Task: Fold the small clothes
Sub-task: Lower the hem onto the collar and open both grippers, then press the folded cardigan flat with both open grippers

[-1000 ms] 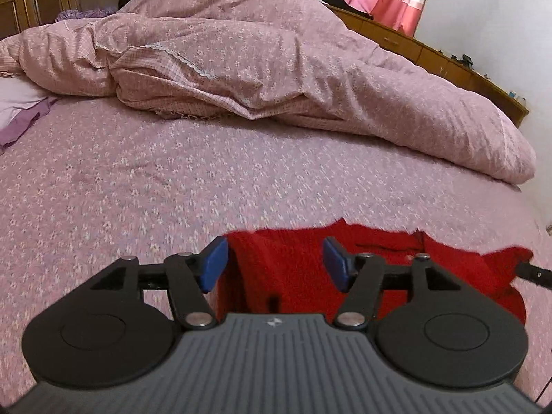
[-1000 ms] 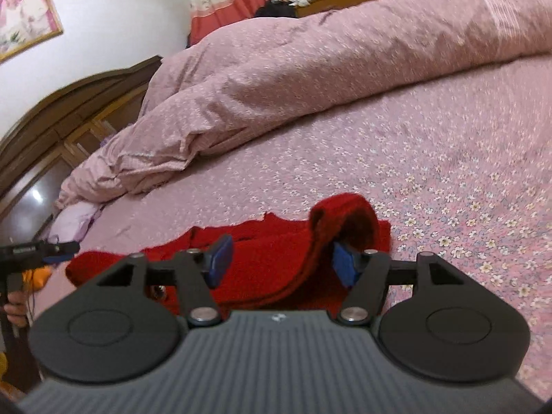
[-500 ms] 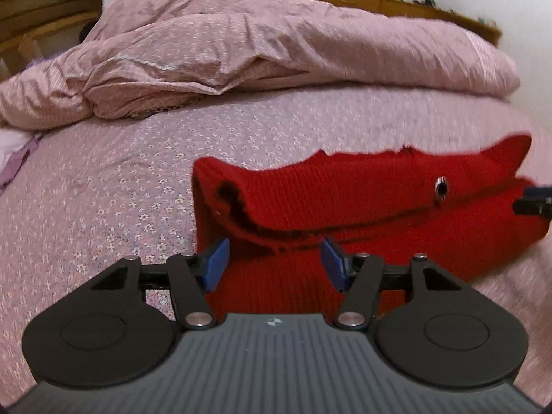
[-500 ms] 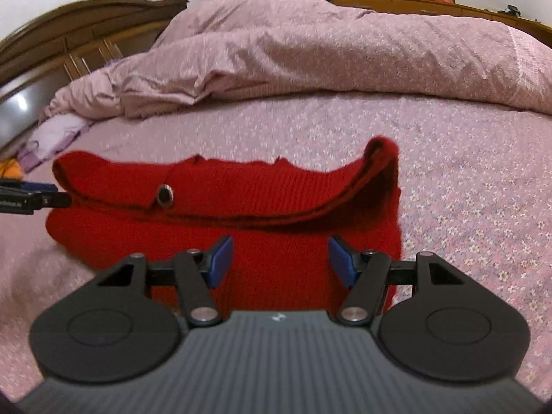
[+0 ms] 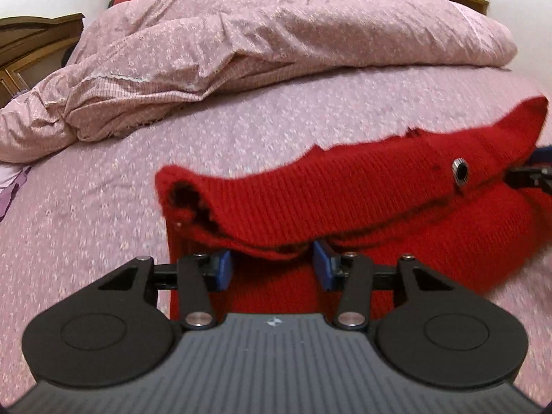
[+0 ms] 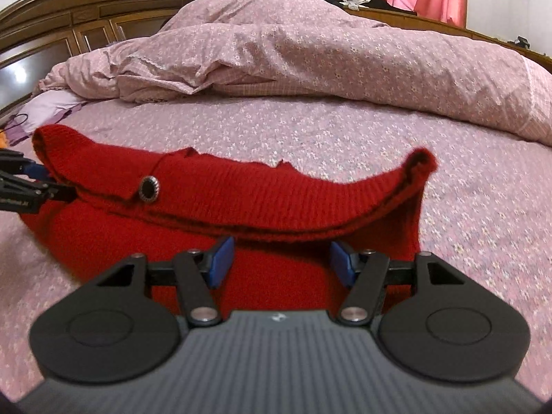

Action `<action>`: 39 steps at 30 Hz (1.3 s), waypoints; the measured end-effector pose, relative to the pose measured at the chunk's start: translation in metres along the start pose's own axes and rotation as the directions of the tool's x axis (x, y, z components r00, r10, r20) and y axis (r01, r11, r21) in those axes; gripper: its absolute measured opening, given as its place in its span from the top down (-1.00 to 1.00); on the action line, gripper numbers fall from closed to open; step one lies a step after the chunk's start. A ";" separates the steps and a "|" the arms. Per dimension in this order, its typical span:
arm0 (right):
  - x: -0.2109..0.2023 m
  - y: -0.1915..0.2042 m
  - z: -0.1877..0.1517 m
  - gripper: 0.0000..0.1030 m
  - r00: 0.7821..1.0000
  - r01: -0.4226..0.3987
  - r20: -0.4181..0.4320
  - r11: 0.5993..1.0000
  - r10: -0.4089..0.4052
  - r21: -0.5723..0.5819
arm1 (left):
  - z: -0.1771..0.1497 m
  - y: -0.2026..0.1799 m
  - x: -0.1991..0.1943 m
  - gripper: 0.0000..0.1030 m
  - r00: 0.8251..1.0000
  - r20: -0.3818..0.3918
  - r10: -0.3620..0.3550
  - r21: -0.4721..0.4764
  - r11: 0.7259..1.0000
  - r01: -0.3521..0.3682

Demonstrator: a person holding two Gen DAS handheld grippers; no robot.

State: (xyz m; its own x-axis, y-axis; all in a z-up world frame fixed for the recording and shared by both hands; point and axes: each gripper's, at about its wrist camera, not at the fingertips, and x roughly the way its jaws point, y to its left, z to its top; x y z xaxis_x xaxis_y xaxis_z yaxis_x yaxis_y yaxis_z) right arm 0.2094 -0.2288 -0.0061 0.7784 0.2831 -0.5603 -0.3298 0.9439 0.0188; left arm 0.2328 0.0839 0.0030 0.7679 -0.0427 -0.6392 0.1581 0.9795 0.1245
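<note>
Red knit garment [image 5: 362, 186] sags between both grippers' parted fingers [image 5: 220, 270] [image 6: 220, 262]; bedsheet [image 6: 345, 131] beyond lies bare.

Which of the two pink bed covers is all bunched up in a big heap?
The quilt at the far side of the bed is heaped and wrinkled. The flowery sheet lies flat under the red sweater.

sweater [image 5: 345, 203]: on the bed [image 5: 103, 189], right in front of both tongs, its near edge between each pair of pads
left tongs [image 5: 272, 269]: at the sweater's left end
right tongs [image 6: 281, 264]: at its right end
blanket [image 6: 310, 55]: heaped on the bed, behind the sweater
headboard [image 6: 79, 17]: far behind, left
</note>
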 end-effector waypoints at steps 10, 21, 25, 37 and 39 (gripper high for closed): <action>0.036 0.000 0.019 -0.20 1.000 0.012 0.005 1.000 -0.012 0.022 | 0.038 0.011 0.038 -0.03 0.997 0.042 0.057 -0.087 0.995 -0.053; 0.049 -0.012 0.027 -0.19 1.000 0.020 0.010 0.991 -0.022 0.136 | 0.047 0.013 0.038 -0.06 0.995 0.046 0.086 -0.100 0.992 -0.081; 0.045 -0.018 0.026 -0.17 0.999 0.031 0.010 0.985 -0.033 0.168 | 0.041 0.013 0.033 -0.06 0.996 0.028 0.083 -0.096 0.992 -0.080; -0.018 -0.009 0.008 -0.18 0.994 0.106 0.025 0.989 -0.109 0.103 | 0.005 0.019 0.002 -0.06 0.995 -0.047 0.090 -0.127 0.987 -0.095; -0.027 -0.006 0.000 -0.18 0.993 0.110 0.026 0.988 -0.113 0.104 | -0.004 0.021 -0.002 -0.06 0.994 -0.048 0.096 -0.129 0.986 -0.102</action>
State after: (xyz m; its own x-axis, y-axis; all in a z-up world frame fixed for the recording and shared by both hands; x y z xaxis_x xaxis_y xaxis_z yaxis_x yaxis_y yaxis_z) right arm 0.1903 -0.2424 0.0089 0.8244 0.1788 -0.5370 -0.1849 0.9818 0.0430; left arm 0.2324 0.1053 0.0037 0.7486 0.0611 -0.6603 -0.0018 0.9959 0.0901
